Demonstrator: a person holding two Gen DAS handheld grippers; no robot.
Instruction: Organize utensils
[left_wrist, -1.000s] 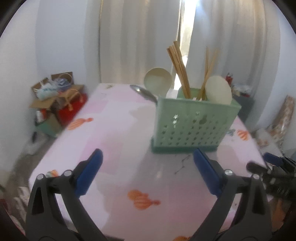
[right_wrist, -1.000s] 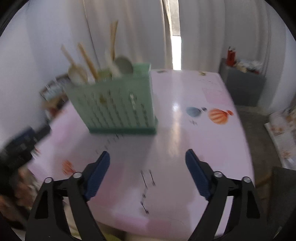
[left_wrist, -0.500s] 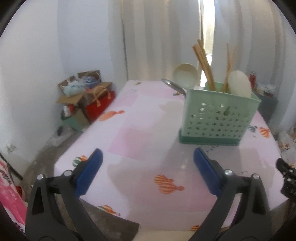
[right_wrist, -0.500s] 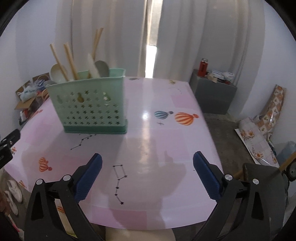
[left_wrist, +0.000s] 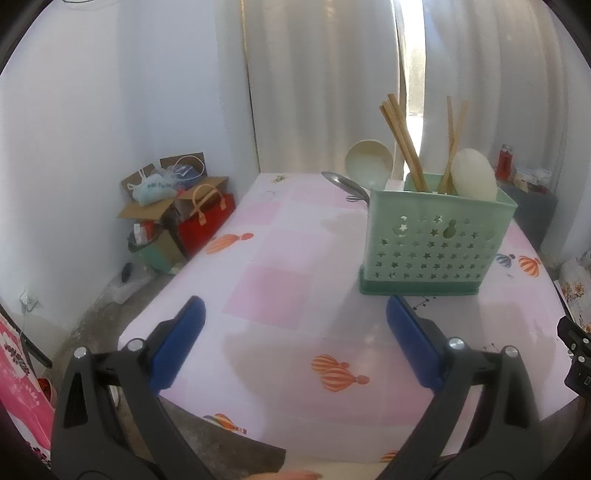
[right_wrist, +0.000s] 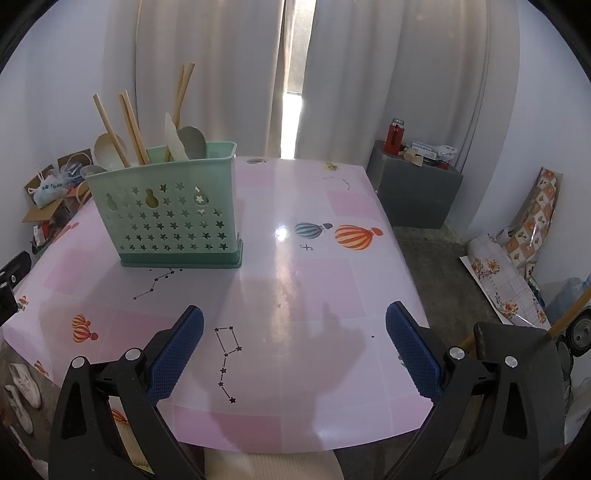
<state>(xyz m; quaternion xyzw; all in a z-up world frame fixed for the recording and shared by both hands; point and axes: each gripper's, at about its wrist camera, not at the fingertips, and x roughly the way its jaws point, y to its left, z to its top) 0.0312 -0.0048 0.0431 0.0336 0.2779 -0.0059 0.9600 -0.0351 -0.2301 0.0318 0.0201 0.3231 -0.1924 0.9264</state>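
Meanwhile, on the left, the left gripper (left_wrist: 293, 314) hung above the near part of the pink tablecloth (left_wrist: 273, 291) with its blue pads (left_wrist: 177, 341) spread wide and nothing between them. Beyond that gripper's right finger stood the green utensil holder (left_wrist: 436, 240), upright on the cloth and well apart from the pads. Wooden chopsticks (left_wrist: 402, 144) leaned out of its top, a cream ladle (left_wrist: 369, 162) and a metal spoon (left_wrist: 345, 184) stuck out on its left side, and a pale spoon (left_wrist: 472, 175) rose at its right. Off the table's left edge, cardboard boxes (left_wrist: 162, 199) and a red bag (left_wrist: 207, 221) sat against the wall. Further right, the right gripper (right_wrist: 293, 319) was also over the near cloth, its jaws having just been opening and now gaping with only bare table between them. From that view the holder stood on the far left part of the table, clear of both fingers. Printed balloons (right_wrist: 352, 236) lay to the holder's right, a grey cabinet (right_wrist: 417, 195) carried a red bottle (right_wrist: 394, 136) past the far corner, and white curtains (right_wrist: 369, 74) hung behind.
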